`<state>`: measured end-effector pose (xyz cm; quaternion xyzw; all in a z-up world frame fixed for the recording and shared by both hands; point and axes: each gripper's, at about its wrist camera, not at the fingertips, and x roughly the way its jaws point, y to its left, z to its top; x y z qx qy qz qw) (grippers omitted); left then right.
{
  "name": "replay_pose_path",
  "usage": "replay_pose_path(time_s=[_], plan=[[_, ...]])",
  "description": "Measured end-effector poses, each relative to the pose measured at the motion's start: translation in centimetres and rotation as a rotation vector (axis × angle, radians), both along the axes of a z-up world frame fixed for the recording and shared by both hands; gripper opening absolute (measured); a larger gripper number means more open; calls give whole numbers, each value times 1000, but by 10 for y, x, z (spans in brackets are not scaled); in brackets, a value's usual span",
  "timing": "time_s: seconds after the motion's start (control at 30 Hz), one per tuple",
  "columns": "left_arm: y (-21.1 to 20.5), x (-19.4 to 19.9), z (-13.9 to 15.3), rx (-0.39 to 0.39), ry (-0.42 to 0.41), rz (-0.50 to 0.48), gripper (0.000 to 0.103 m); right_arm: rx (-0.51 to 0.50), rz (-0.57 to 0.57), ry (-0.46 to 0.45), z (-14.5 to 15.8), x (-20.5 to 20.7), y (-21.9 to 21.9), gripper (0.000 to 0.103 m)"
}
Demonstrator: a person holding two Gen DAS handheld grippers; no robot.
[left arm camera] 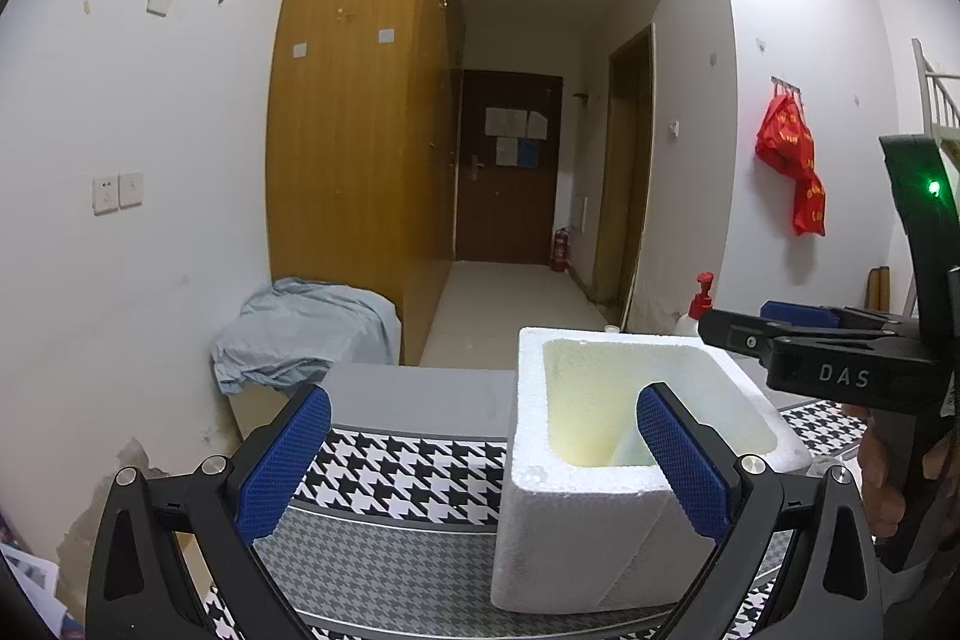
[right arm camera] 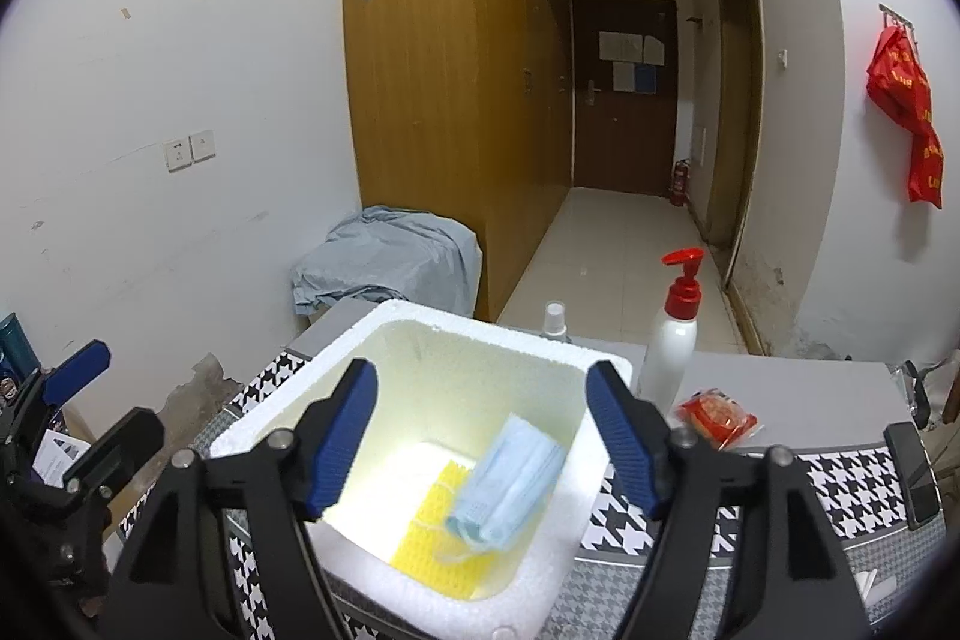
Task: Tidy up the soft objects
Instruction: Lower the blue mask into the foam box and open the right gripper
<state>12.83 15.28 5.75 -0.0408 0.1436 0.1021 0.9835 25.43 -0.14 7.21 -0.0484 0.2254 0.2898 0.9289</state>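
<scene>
A white foam box (right arm camera: 354, 394) stands on the houndstooth tablecloth (right arm camera: 852, 484). Inside it lie a folded light-blue face mask (right arm camera: 510, 478) and a yellow textured sponge (right arm camera: 432, 526) under it. My right gripper (right arm camera: 483, 436) hovers open above the box mouth, with nothing between its blue pads (right arm camera: 345, 436). In the left wrist view the same foam box (left arm camera: 576, 514) sits ahead to the right; my left gripper (left arm camera: 480, 460) is open, its right pad (left arm camera: 684, 460) in front of the box. The right gripper (left arm camera: 798, 328) shows at the right edge, held by a hand.
A white pump bottle with a red top (right arm camera: 675, 340) and a small spray bottle (right arm camera: 555, 319) stand behind the box. A red snack packet (right arm camera: 717, 415) lies to the right, a dark phone (right arm camera: 915, 466) further right. A grey cloth (right arm camera: 384, 256) covers a low stand by the wardrobe.
</scene>
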Motion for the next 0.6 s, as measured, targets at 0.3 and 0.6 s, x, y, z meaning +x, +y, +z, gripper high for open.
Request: replay_pose_path(time_s=[0.3,0.6], plan=[[-8,-5,3,-1,-3,-13,102,26,-1,-33,11,-14,-17,88],[-26,-8,8,16,-2,-50,102,12,-9,-53,8,-26,-29,101]])
